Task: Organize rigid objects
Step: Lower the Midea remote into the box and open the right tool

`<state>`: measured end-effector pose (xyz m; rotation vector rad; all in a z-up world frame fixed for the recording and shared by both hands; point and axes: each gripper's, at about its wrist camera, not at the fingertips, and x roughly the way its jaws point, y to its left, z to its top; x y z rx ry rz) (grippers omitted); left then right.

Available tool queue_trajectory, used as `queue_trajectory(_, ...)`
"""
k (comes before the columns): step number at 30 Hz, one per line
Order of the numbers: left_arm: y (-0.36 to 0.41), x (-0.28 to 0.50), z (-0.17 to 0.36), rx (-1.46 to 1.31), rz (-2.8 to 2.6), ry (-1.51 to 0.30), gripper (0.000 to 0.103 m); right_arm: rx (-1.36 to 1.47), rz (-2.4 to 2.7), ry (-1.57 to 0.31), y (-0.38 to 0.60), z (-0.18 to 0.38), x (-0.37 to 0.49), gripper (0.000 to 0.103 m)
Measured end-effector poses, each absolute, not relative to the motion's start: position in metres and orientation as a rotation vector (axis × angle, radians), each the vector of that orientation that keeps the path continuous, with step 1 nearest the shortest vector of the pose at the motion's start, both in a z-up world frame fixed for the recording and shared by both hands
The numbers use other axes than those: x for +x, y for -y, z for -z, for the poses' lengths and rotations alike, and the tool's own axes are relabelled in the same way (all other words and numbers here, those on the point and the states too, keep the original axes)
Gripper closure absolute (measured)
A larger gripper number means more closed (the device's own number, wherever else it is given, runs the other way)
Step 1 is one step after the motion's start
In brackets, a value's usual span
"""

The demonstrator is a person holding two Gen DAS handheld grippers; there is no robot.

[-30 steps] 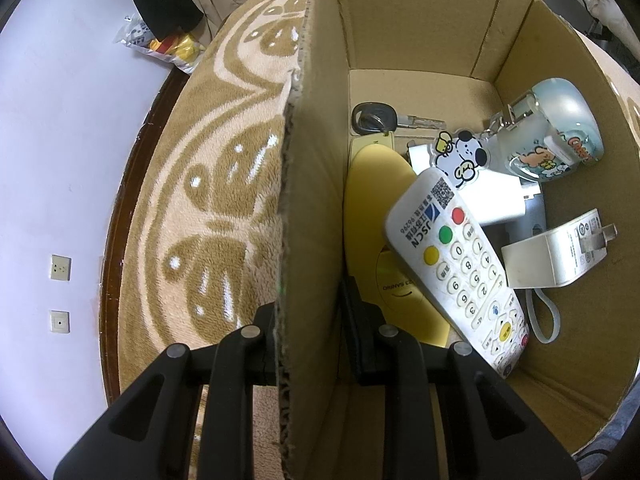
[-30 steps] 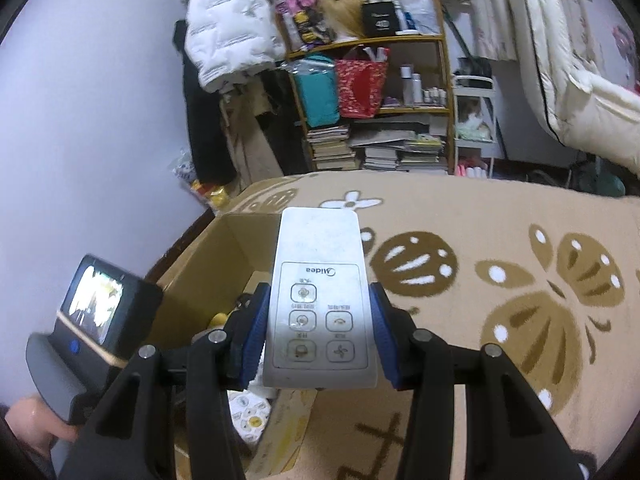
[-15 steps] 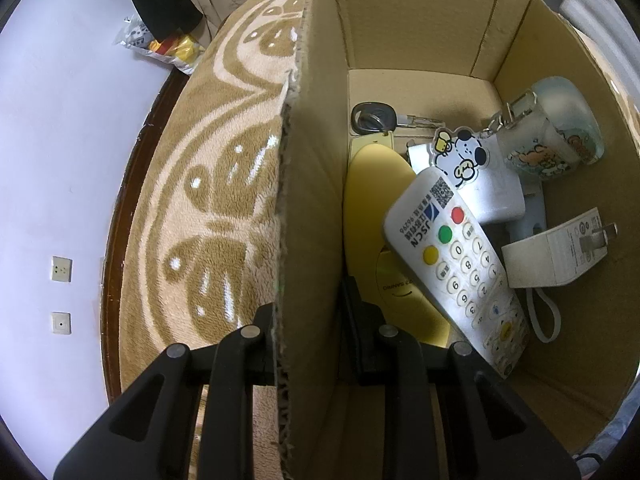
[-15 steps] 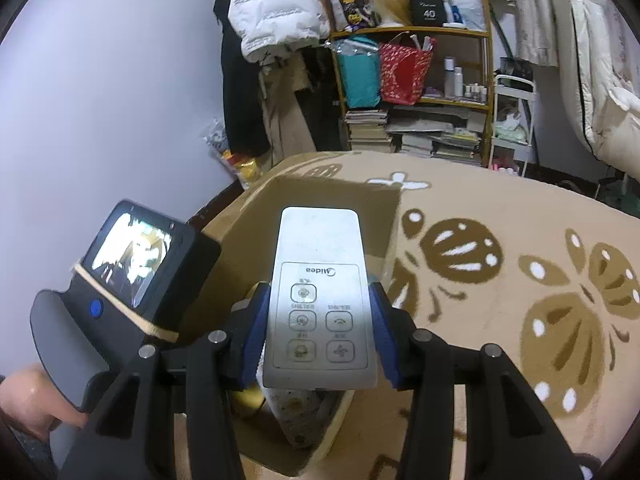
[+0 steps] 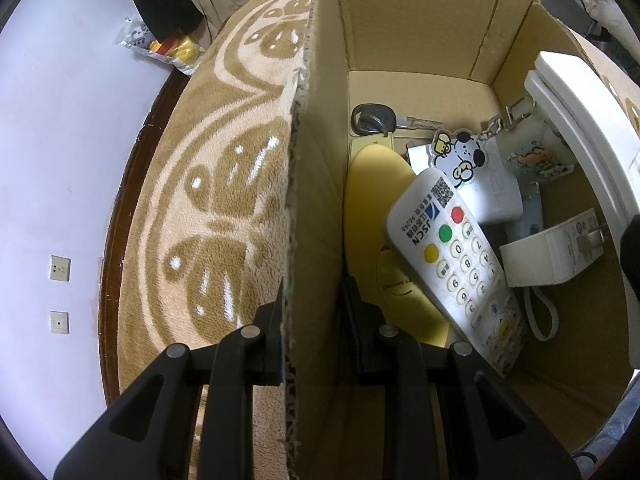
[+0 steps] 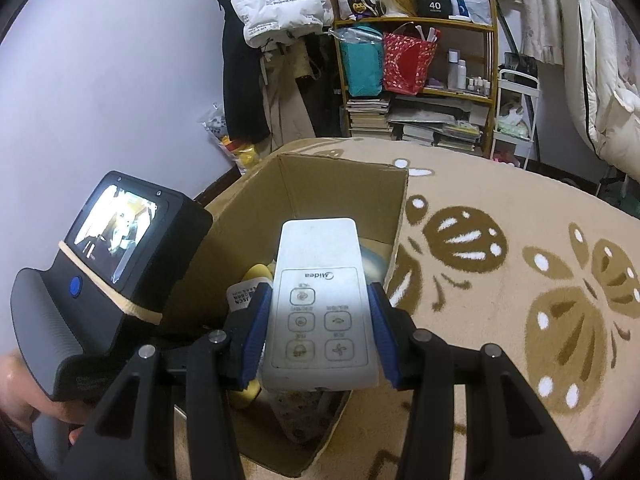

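My left gripper (image 5: 312, 332) is shut on the near wall of a cardboard box (image 5: 316, 200), one finger outside and one inside. The box holds a white button remote (image 5: 452, 248), a yellow flat item (image 5: 368, 200), a car key (image 5: 376, 118), a dog keychain (image 5: 460, 156), a white adapter (image 5: 556, 256) and a clear pouch (image 5: 536, 156). My right gripper (image 6: 318, 332) is shut on a white Midea remote (image 6: 320, 300), held above the open box (image 6: 344, 188). That remote enters the left wrist view (image 5: 580, 128) at the right edge.
The box stands on a beige and brown patterned rug (image 6: 520, 280). A bookshelf (image 6: 416, 80) with bags and books, hanging coats (image 6: 280, 8) and bedding (image 6: 608, 100) are behind. The left gripper's body with its screen (image 6: 112, 252) is at the left.
My right gripper has carried the Midea remote left and forward until it is over the box; the remote now shows in the left wrist view. The left gripper keeps its hold on the box wall.
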<state>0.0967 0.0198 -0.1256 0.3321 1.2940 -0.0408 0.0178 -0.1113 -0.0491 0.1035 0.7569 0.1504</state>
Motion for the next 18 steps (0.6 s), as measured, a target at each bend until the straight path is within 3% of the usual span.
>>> queue_trajectory(12, -0.035, 0.09, 0.119, 0.205, 0.064, -1.291, 0.08, 0.152, -0.13, -0.745, 0.123, 0.044, 0.004, 0.05)
queue_trajectory(18, -0.033, 0.074, 0.097, 0.209, 0.051, -1.206, 0.08, 0.162, -0.1, -0.741, 0.131, 0.041, -0.01, 0.032)
